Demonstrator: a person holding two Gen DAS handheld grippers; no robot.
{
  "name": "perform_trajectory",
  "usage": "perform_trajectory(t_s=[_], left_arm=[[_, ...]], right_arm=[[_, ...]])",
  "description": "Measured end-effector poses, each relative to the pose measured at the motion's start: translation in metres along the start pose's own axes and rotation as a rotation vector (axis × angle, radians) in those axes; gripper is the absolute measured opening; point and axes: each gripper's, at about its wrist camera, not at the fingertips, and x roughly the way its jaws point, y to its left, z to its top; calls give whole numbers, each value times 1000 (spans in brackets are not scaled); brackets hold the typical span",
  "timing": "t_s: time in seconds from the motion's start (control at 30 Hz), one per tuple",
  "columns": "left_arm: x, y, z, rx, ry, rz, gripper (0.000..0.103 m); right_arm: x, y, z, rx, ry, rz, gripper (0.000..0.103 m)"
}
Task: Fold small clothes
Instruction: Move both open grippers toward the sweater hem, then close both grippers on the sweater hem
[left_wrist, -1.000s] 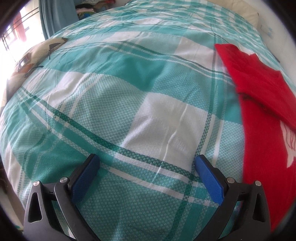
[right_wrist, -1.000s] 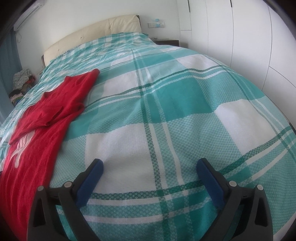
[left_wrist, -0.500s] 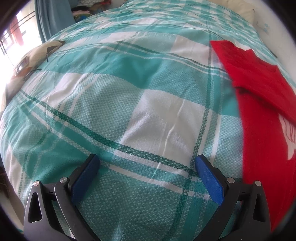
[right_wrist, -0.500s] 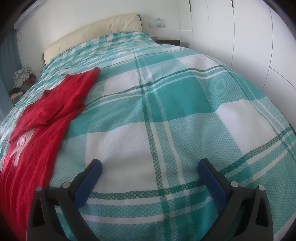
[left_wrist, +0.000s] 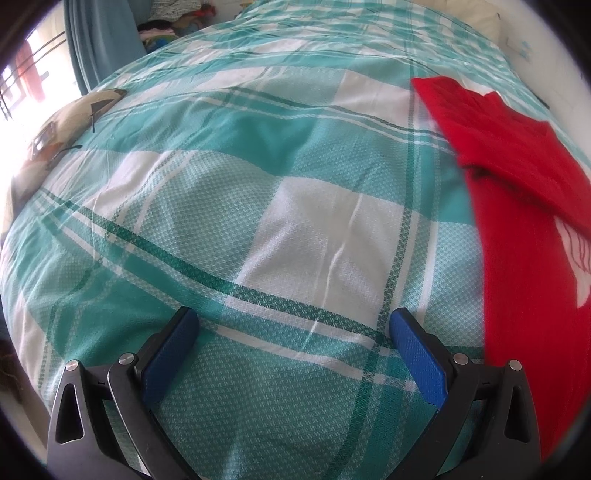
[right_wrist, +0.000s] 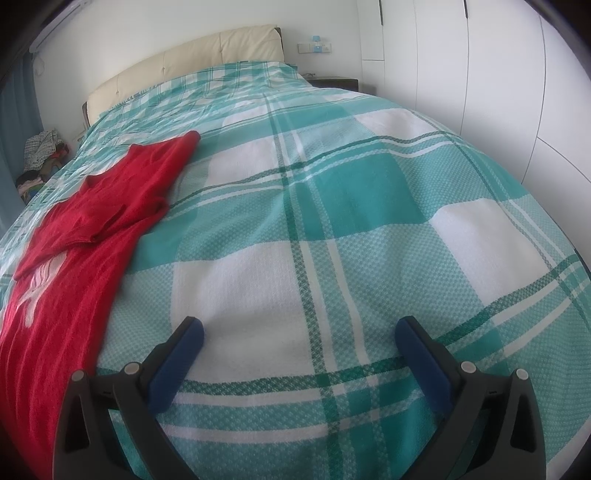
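A red shirt with a white print lies flat on the teal and white checked bedspread, its upper part folded over itself. In the left wrist view it lies at the right edge. In the right wrist view the shirt lies at the left. My left gripper is open and empty above the bedspread, left of the shirt. My right gripper is open and empty above the bedspread, right of the shirt.
A cream headboard stands at the far end. White wardrobe doors line the right side. A pile of clothes sits at the far left by a blue curtain. A beige cushion lies at the bed's left edge.
Both grippers have shifted slightly; the left view has turned a little so the shirt sits further left in it. Both grippers stay open and empty.
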Motion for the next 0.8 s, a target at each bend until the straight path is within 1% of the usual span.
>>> perform_trajectory(t_s=[0.07, 0.1, 0.13, 0.2, 0.23, 0.27, 0.33, 0.37, 0.4, 0.47, 0.57, 0.6, 0.63, 0.67, 0.7, 0.73, 0.77, 0.8], left_arm=[[-2, 1, 0, -7, -4, -12, 103], [-5, 3, 1, -21, -11, -30, 103], [-9, 7, 2, -42, -27, -60, 102], [-25, 16, 2, -83, -69, -144, 102], [-34, 19, 2, -87, -87, -177, 102], [-45, 20, 1, -78, -101, -204, 102], [-67, 20, -8, -35, -135, -254, 102], [-78, 18, -14, -8, -145, -277, 102], [-87, 15, -23, 22, -144, -300, 102], [-102, 7, -42, 73, -127, -354, 102], [-118, -5, -71, 90, -98, -441, 101], [-121, -11, -80, 98, -86, -454, 101], [-123, -17, -87, 110, -74, -454, 97], [-124, -23, -93, 126, -63, -450, 92], [-123, -28, -98, 144, -50, -435, 81], [-121, -33, -103, 160, -38, -421, 76], [-117, -36, -106, 169, -23, -410, 76], [-113, -37, -110, 175, -9, -403, 75]], right_arm=[[0, 0, 0, 0, -1, 1, 103], [0, 0, 0, 0, -1, 1, 103], [-1, 0, 0, 0, -4, 6, 103], [-8, -3, 3, 8, -22, 27, 102], [-15, -5, 5, 20, -36, 36, 102], [-25, -7, 7, 32, -57, 47, 102], [-52, -7, 10, 37, -107, 100, 102], [-65, -6, 10, 27, -121, 129, 102], [-77, -4, 9, 10, -117, 160, 102], [-94, 5, 2, -34, -63, 229, 102], [-117, 20, -20, -62, 21, 335, 102], [-123, 25, -29, -60, 46, 377, 102], [-127, 30, -37, -57, 70, 417, 101], [-130, 35, -46, -56, 96, 456, 96], [-128, 41, -54, -57, 131, 492, 93], [-125, 47, -62, -57, 172, 520, 86], [-119, 52, -69, -52, 216, 543, 82], [-113, 55, -75, -49, 248, 555, 74]])
